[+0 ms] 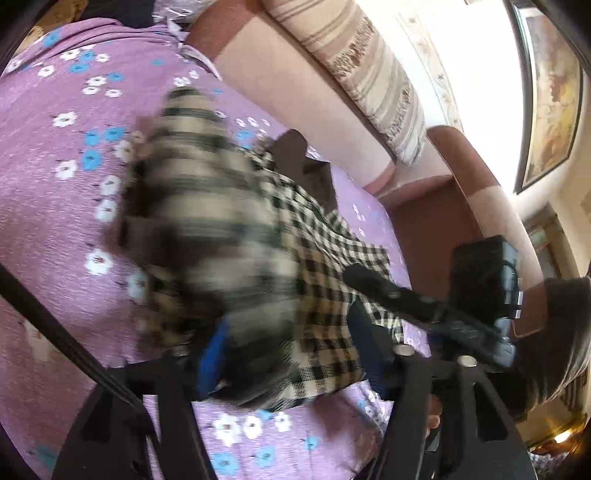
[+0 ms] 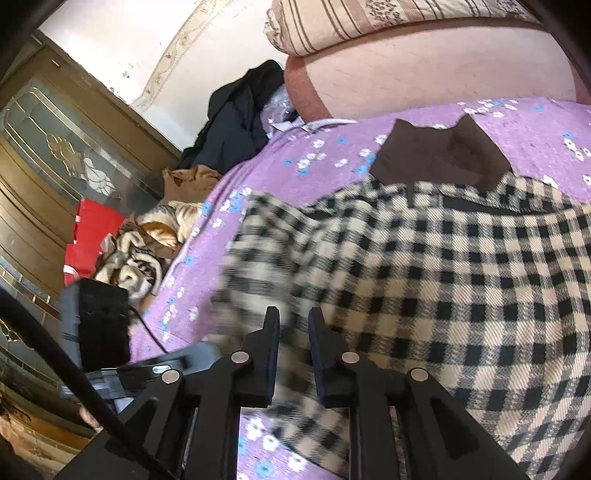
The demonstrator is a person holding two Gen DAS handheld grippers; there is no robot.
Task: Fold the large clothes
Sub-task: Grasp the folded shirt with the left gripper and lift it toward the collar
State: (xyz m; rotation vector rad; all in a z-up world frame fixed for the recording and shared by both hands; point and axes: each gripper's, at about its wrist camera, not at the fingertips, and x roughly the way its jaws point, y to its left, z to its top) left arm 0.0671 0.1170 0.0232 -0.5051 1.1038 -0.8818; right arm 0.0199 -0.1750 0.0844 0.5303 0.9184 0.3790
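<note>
A black-and-cream plaid garment (image 2: 443,280) with a brown collar (image 2: 436,158) lies on a purple floral sheet (image 2: 332,147). In the left wrist view a bunched, motion-blurred part of the plaid garment (image 1: 207,229) hangs between my left gripper's (image 1: 288,362) fingers, which stand wide apart and open. My right gripper (image 2: 293,354) has a narrow gap between its pads, and blurred plaid cloth shows in that gap at the garment's near-left edge; the pads do not look pressed on it. A finger (image 1: 399,295) of the right gripper lies over the garment's right side.
A pink sofa back (image 2: 424,70) with a striped cushion (image 2: 369,22) borders the sheet. Dark clothes (image 2: 240,118), a tan garment (image 2: 192,181), a striped blanket (image 2: 144,254) and a red item (image 2: 92,232) lie at the left, before a wooden glass-door cabinet (image 2: 55,147).
</note>
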